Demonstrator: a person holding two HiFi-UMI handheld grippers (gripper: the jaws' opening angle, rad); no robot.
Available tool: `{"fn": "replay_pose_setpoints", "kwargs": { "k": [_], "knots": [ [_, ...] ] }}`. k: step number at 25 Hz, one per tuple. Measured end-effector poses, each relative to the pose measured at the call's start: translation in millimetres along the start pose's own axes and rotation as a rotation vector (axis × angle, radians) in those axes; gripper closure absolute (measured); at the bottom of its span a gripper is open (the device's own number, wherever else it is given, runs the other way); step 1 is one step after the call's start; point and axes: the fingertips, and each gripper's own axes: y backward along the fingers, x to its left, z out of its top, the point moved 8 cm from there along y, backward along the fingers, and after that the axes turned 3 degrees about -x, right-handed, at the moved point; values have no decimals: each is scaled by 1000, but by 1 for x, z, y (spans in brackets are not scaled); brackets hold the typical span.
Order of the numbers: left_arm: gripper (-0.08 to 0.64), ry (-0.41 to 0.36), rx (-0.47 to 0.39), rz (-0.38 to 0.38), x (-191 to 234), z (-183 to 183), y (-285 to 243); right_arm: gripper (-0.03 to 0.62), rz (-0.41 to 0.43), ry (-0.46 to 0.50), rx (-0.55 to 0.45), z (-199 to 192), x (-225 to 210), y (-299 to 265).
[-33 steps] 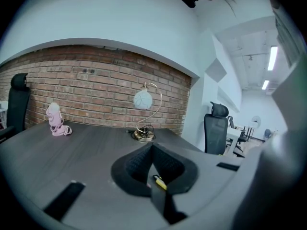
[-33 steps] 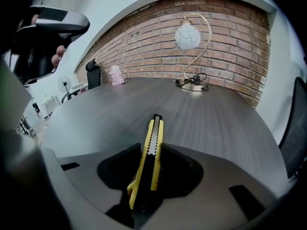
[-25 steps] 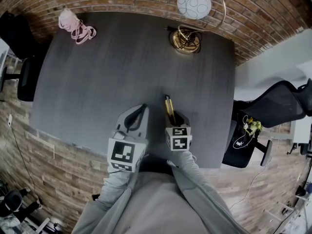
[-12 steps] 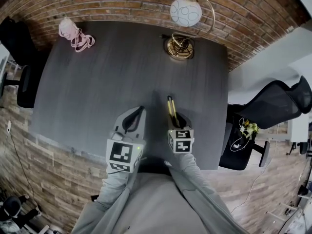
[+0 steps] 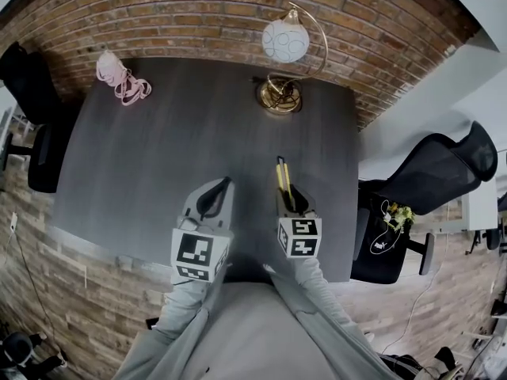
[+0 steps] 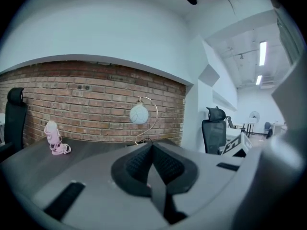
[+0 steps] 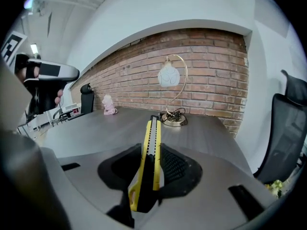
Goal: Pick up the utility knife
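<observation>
- While the head view looks down on a dark desk (image 5: 142, 157), the right claw (image 5: 291, 203), at lower centre, clamps the yellow utility knife (image 5: 282, 180); the left claw (image 5: 215, 199) sits just left of it.
- Left gripper view: jaws pressed together, nothing between them.
- Right gripper view: knife gripped edgewise, tip toward a lamp (image 7: 169, 75).
</observation>
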Motion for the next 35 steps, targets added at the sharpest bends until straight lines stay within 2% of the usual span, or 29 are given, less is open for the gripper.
{"fn": "replay_pose_setpoints", "kwargs": {
  "k": [12,22,28,35],
  "knots": [
    [541,-37,-42,-27,-5,20,-8,457,-30,15,-234,67,-18,45],
    [541,-50,-63,-33,-10,29,-8,459,-33,34,-405,108,-28,90],
    [541,-48,-66,-27,-15,31,-5,459,-28,58,-469,120,-33,116],
    [541,-49,-65,-18,-15,31,3,459,-25,49,-490,120,-39,136]
  ]
}}
